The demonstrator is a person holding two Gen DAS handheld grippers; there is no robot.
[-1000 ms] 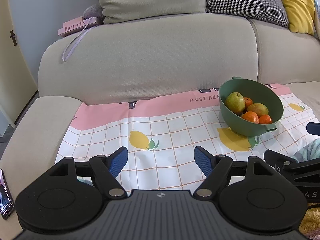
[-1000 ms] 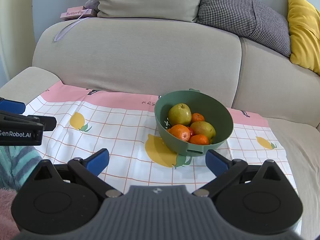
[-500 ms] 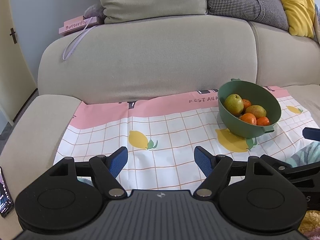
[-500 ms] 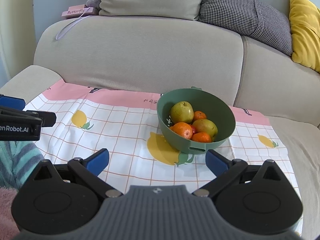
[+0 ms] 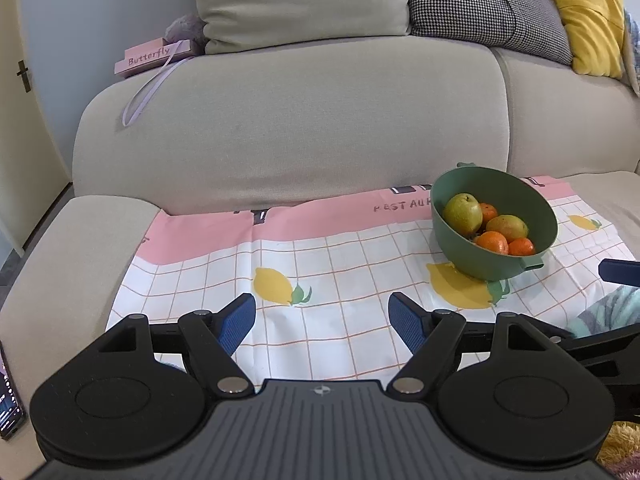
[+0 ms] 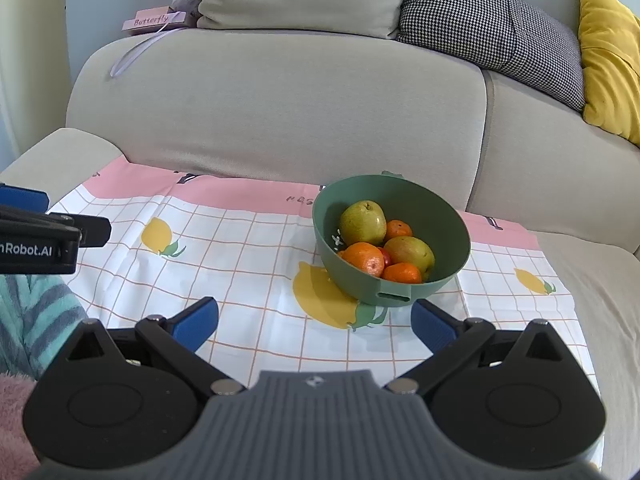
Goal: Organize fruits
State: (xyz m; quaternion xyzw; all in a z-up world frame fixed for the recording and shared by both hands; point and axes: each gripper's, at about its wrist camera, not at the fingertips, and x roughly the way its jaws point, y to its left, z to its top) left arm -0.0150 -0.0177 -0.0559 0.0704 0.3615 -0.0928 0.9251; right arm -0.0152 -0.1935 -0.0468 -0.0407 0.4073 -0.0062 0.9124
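On the sofa cloth, green bowl [image 6: 444, 236] of pears, oranges, both claws [image 5: 322, 322] [image 6: 314, 326] agape, empty.

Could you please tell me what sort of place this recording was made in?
Most likely a home living room. A beige sofa with loose cushions fills the view, and a lemon-print cloth spread on its seat carries a green bowl of fruit.

Black hand-held gripper [image 6: 314, 318], blue ribbed fingertips [image 6: 196, 322], grey ridged body, silver pivot screws
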